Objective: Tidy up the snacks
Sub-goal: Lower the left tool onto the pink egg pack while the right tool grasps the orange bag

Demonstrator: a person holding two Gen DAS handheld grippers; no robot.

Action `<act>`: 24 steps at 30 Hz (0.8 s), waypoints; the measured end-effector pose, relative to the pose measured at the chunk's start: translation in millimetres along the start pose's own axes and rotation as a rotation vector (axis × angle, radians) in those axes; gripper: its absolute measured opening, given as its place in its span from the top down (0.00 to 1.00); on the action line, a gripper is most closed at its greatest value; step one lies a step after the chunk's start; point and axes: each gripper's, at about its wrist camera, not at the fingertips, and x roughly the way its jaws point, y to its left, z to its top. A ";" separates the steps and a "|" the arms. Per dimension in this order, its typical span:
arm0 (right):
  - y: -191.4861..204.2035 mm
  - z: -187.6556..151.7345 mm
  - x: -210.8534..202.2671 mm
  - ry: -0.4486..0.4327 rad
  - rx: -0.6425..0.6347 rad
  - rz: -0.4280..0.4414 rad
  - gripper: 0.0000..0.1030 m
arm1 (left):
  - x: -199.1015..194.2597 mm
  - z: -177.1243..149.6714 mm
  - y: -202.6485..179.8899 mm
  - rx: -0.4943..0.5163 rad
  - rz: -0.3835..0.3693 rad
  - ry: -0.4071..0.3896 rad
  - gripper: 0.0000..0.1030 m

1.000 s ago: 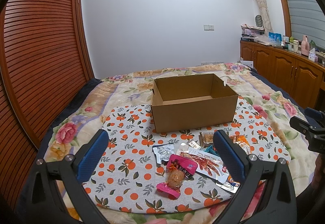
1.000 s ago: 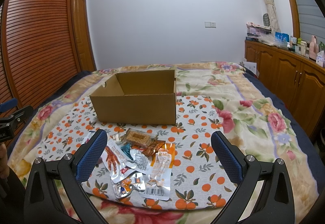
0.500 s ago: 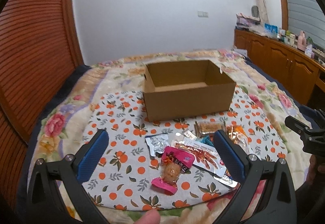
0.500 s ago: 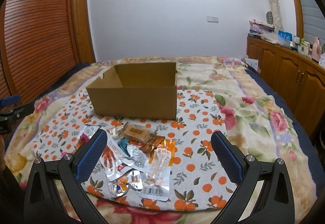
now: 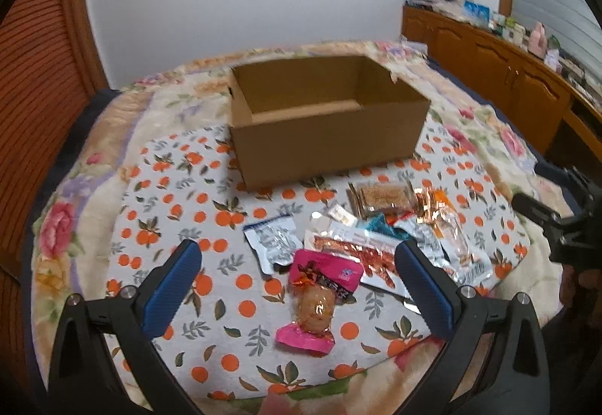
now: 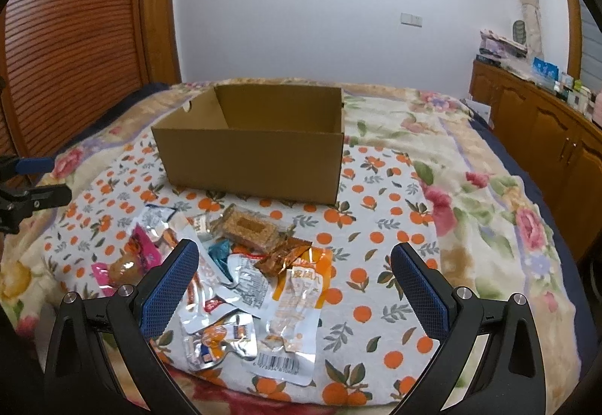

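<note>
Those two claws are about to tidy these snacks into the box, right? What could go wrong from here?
Mostly the pile: the packets overlap, so the open right gripper may pinch two at once or drag neighbours. The pink packet, lying apart between the left gripper's fingers, looks easier. The flat foil packets may slip, and the cardboard box on soft bedding could shift if bumped.

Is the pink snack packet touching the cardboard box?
Apart. The left wrist view shows a wide stretch of orange-print cloth between the pink snack packet and the cardboard box.
</note>
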 end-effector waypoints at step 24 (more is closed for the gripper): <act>1.7 -9.9 61.5 0.193 0.004 0.141 0.24 | 124.6 -42.7 -12.1 -0.019 -0.064 0.424 0.26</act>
